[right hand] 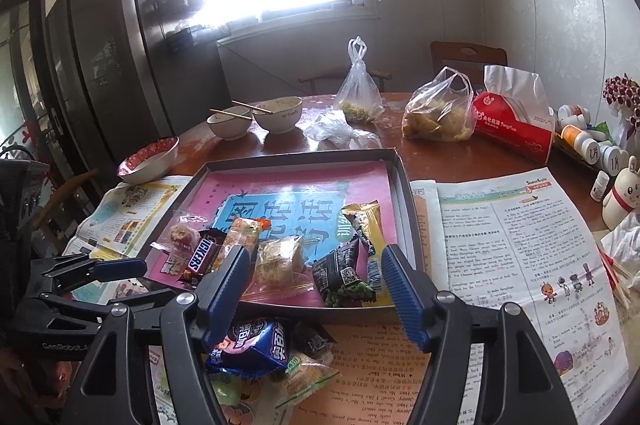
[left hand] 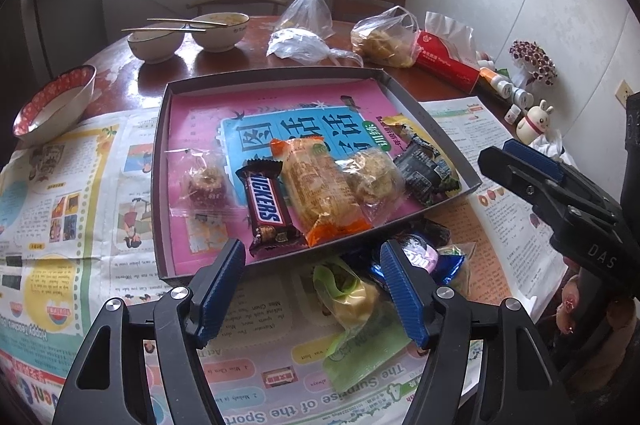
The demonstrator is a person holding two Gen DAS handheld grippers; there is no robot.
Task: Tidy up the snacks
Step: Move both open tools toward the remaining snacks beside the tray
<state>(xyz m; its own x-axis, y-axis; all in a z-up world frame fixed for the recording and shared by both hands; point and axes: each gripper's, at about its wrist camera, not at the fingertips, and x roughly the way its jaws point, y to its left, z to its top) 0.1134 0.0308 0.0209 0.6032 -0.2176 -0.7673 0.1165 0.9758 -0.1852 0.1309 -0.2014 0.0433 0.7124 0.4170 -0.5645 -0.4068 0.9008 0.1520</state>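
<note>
A shallow grey tray (left hand: 168,161) (right hand: 404,185) lined with a pink and blue sheet holds several snacks: a Snickers bar (left hand: 266,209) (right hand: 200,257), an orange-wrapped biscuit pack (left hand: 320,189), clear-wrapped pastries (left hand: 374,177) (right hand: 280,261), a dark packet (left hand: 424,173) (right hand: 344,273). Loose snacks lie on the newspaper in front of the tray: a green-yellow pack (left hand: 352,301) and a blue pack (right hand: 256,345) (left hand: 420,257). My left gripper (left hand: 312,289) is open and empty above the tray's near edge. My right gripper (right hand: 312,293) is open and empty over the loose pile.
Newspapers (left hand: 60,205) (right hand: 520,245) cover the near table. Behind the tray stand bowls with chopsticks (left hand: 218,31), a red-patterned bowl (left hand: 56,101) (right hand: 150,159), plastic bags (left hand: 384,41) (right hand: 438,113), a red tissue pack (right hand: 514,129), bottles (right hand: 580,141) and a rabbit figure (left hand: 534,121).
</note>
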